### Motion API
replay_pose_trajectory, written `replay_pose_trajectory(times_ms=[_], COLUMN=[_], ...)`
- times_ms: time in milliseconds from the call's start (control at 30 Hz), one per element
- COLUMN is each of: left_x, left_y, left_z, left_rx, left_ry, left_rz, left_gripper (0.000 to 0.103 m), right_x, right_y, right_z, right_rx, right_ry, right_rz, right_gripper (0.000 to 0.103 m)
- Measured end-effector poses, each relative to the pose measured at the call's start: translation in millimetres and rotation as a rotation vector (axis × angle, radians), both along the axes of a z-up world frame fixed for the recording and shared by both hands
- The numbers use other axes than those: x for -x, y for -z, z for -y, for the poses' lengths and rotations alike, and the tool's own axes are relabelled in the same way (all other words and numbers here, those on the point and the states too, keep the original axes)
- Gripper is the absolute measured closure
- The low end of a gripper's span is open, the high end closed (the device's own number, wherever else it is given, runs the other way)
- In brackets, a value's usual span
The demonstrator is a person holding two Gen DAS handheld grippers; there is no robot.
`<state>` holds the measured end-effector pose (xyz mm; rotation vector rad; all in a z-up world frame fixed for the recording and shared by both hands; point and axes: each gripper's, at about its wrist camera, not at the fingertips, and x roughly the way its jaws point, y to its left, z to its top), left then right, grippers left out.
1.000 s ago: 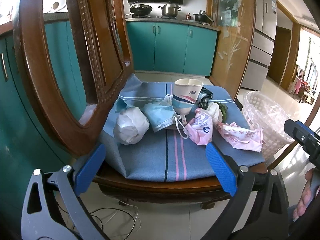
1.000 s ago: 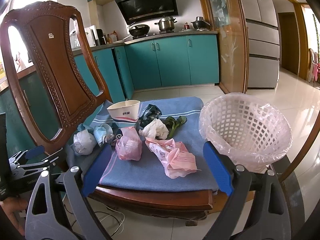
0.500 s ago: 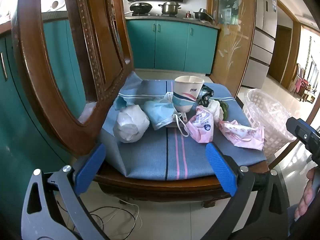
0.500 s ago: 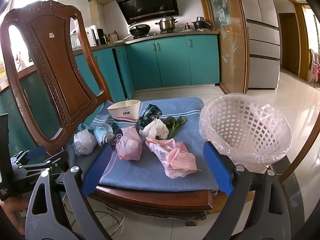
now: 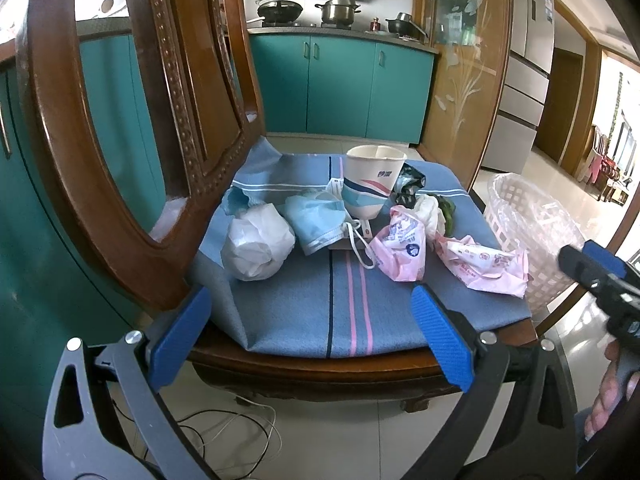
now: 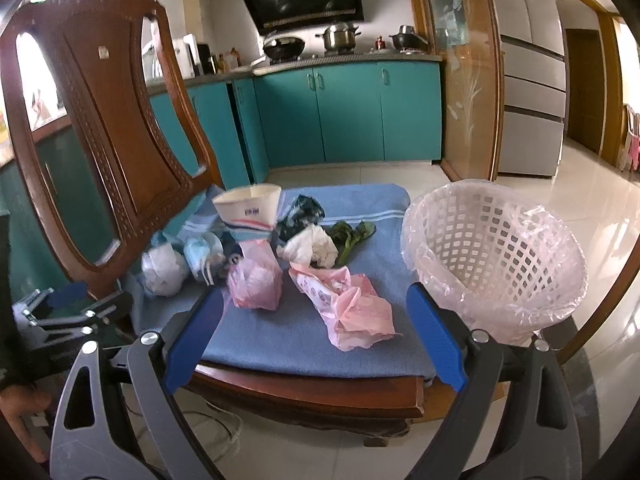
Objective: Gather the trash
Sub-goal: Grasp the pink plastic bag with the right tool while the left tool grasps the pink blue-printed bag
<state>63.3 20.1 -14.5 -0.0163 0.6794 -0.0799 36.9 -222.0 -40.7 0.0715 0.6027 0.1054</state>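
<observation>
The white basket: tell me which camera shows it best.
The right wrist view. There the white basket shows whole, with its open mouth, lattice wall and plastic liner, beside the chair seat. In the left wrist view it sits at the right edge, partly hidden behind the right gripper.

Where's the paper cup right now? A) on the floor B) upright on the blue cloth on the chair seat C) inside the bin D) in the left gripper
B: the paper cup stands upright on the blue cloth, behind the other trash.
</observation>
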Motion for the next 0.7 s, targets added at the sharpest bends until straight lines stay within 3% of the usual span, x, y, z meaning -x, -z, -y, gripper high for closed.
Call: replay_pose_trajectory(times_ms=[267, 467, 533, 700], left_x=[-6, -9, -12, -23], left_y=[5, 7, 8, 7], left_z=[13, 23, 28, 48], left_rx=[-0.007, -0.013, -0.003, 0.001], left_ry=[0.036, 0.064, 0.080, 0.132], left_rz=[-0.013, -0.017, -0.020, -0.027], left_gripper=[0.003, 0.003, 0.003, 0.003], right_x=[-57, -74, -75, -59], right_y=[30, 51, 53, 32], right_z=[-7, -13, -9, 4], right_rx=[0.115, 0.151, 0.125, 0.044], right_ry=[-0.029, -0.068, -0.075, -0.067], right_rz=[-0.162, -0.250, -0.278, -0.222], right_gripper=[0.016, 0.057, 0.085, 0.094])
